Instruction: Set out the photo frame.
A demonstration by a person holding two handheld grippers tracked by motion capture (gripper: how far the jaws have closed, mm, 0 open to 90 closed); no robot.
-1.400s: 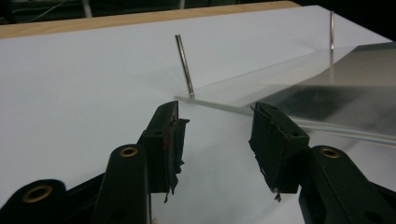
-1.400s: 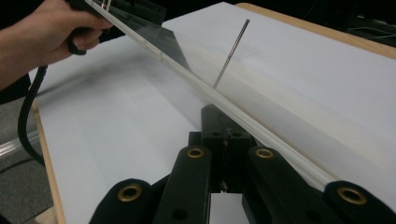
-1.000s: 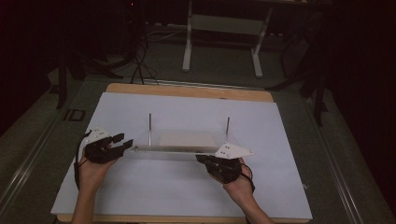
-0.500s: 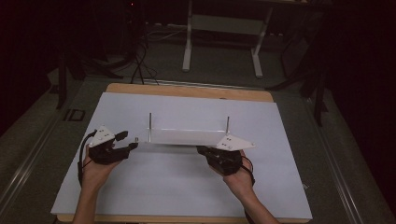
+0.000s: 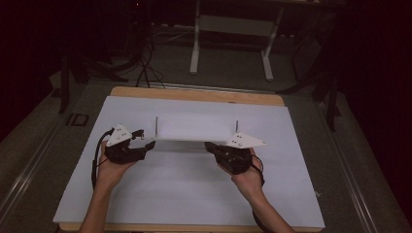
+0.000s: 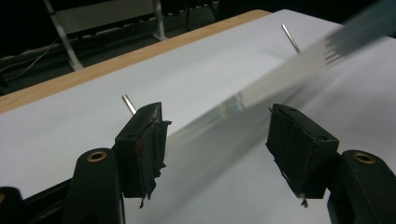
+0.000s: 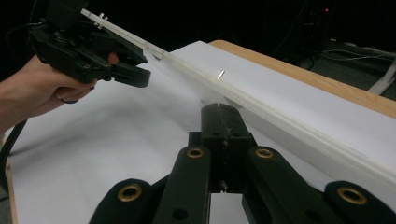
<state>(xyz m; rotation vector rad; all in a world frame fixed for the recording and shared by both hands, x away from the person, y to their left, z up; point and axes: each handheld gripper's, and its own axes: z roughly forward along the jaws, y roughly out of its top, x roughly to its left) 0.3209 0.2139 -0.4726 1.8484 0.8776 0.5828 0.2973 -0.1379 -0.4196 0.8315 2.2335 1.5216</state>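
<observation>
White tabletop (image 5: 184,194) lies bare around the panel (image 5: 194,132); left gripper (image 5: 145,143) released, right gripper (image 5: 210,145) clenched.

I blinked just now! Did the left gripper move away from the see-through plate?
Yes. The left gripper has slid leftward, away from the left pin; its jaws have just been opening around the clear plate edge.

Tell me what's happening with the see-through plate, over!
Left hand-held gripper has just been opening, plate between its jaws, untouched. Right hand-held gripper shut beside the plate's edge. Two thin pins stand close behind.
</observation>
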